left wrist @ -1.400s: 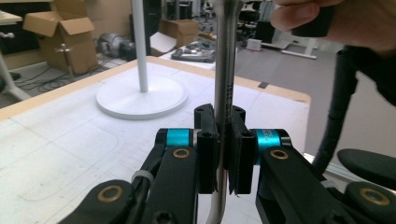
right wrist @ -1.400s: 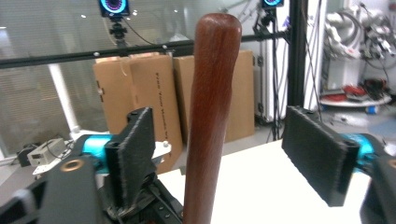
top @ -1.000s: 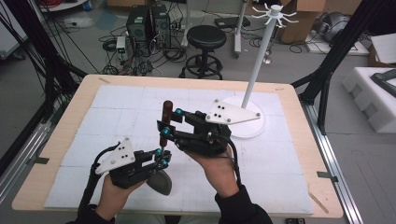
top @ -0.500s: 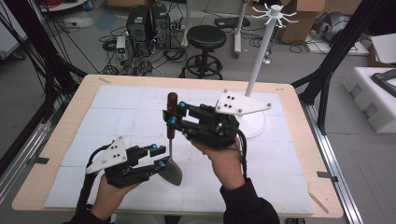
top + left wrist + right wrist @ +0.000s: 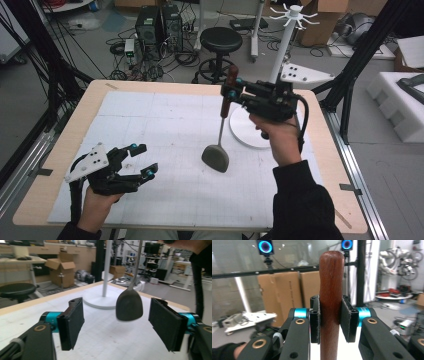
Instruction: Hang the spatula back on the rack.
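Dark wood forms the handle of a spatula, which hangs upright above the middle of the table, its grey blade lowest and clear of the white mat. The right gripper is clamped on that handle; in the right gripper view the blade is cut off below. The left gripper rests near the table's front left, jaws wide apart, nothing between them. A white stand rises behind, its base partly hidden by the right hand

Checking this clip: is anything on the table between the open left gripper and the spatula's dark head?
No. In the high view only bare white mat lies between the left gripper and the spatula, which hangs from the right gripper.
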`<state>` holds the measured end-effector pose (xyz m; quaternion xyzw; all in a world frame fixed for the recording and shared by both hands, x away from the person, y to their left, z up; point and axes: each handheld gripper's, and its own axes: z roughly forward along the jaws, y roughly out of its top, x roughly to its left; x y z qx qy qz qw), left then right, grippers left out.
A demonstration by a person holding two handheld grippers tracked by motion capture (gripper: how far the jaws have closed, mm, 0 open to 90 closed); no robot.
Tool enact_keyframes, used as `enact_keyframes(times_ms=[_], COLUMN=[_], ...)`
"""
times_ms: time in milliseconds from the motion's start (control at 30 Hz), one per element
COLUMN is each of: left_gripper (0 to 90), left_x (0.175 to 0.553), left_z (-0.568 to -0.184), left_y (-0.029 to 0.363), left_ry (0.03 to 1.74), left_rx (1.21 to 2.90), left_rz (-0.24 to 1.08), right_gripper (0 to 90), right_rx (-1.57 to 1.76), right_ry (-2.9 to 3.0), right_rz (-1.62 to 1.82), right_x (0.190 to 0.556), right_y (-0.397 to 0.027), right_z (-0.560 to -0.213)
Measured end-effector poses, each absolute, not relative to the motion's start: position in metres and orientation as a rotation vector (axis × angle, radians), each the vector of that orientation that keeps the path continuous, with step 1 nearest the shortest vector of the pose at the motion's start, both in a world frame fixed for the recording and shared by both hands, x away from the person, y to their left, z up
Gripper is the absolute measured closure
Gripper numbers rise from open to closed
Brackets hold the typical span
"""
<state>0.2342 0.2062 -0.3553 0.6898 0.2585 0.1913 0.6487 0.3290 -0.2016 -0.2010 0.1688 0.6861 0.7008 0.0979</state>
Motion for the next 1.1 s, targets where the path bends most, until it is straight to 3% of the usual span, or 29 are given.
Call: enact_keyframes(times_ms=[500,1100], left_gripper=[24.5,25.4], left_x=[0.24,0.241], left_z=[-0.361,-0.363], left_y=[0.25,0.239], left_ry=[0.688,0.667], left_rx=[1.548,1.571], left_rz=[0.525,0.502], right_gripper=[72.3,72.3], right_rx=[0.565,0.722], right_ry=[1.964,1.929], right_rz=[1.968,1.958], right_x=[0.39,0.42], right_y=[-0.258,-0.287], right_z=[-0.166,-0.154])
